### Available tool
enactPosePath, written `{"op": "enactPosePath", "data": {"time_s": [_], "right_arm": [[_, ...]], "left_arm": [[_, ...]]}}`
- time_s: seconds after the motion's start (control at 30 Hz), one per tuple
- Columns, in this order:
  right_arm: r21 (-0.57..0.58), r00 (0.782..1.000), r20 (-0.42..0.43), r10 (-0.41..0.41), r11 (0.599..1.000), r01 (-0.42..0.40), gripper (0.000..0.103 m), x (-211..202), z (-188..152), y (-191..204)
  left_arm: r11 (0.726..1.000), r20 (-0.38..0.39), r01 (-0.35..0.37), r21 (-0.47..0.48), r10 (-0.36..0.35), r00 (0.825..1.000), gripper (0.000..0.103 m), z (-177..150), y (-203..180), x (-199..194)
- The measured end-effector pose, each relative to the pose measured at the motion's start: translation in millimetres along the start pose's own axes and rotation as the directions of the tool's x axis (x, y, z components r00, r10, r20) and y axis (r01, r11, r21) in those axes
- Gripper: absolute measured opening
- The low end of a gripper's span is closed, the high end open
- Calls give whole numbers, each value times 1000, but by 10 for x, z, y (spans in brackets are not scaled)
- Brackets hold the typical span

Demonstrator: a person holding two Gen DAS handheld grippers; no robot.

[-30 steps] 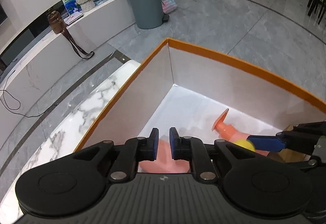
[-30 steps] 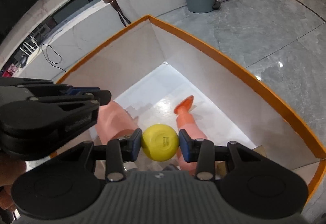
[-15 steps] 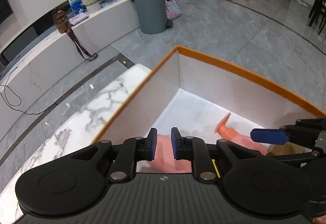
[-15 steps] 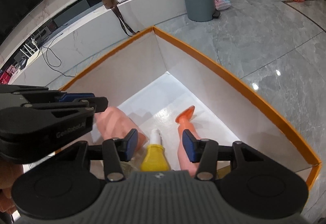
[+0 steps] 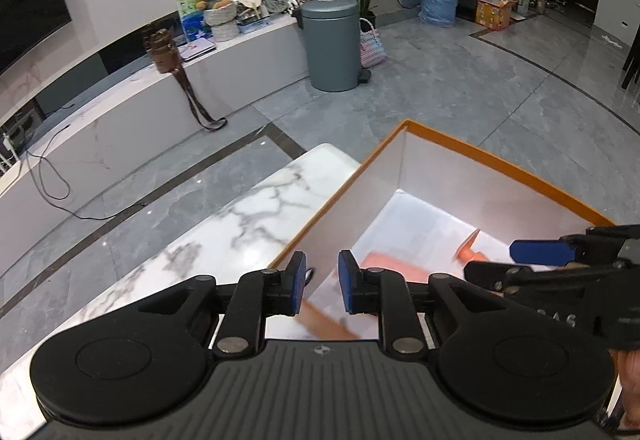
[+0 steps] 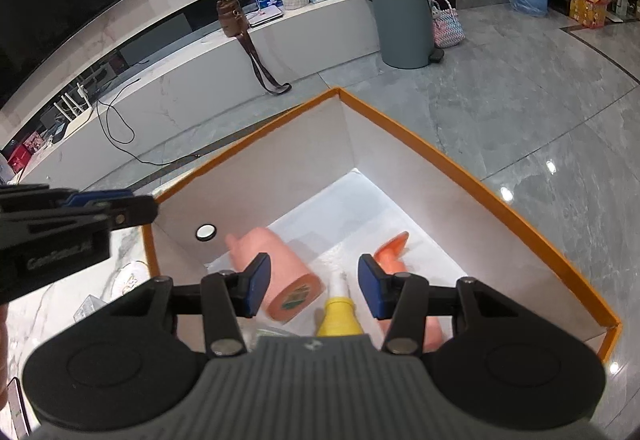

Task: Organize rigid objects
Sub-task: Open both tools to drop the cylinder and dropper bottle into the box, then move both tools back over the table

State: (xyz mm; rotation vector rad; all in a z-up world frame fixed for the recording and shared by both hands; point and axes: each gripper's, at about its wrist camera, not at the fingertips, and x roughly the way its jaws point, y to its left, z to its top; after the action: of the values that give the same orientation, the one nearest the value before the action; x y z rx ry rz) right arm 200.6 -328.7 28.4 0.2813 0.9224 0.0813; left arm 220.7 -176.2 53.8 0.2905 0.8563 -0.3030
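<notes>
Both grippers are matte black with blue pads [image 6: 259, 282], silver screws [image 6: 222, 347] and ribbed grey bodies; the left gripper [image 6: 120, 205] carries faint lettering, possibly a brand.

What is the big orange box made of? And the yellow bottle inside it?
The orange-rimmed box looks like cardboard: thin, flat, matte white walls with a sharp folded corner. The yellow bottle looks like smooth plastic, with an even colour, a soft shine and a white nozzle. I can't be sure of either from looks alone.
</notes>
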Motion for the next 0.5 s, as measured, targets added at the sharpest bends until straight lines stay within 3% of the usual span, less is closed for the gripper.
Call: {"op": "enactPosePath", "data": {"time_s": [0.27, 0.5], "right_arm": [[-50, 999, 31, 24, 998, -23, 50, -140, -20, 211], [-104, 996, 65, 56, 993, -49, 52, -221, -40, 433]], "left_arm": [[999, 11, -14, -44, 15, 1000, 30, -195, 235, -211], [998, 42, -14, -62, 17, 999, 37, -589, 300, -439]]}}
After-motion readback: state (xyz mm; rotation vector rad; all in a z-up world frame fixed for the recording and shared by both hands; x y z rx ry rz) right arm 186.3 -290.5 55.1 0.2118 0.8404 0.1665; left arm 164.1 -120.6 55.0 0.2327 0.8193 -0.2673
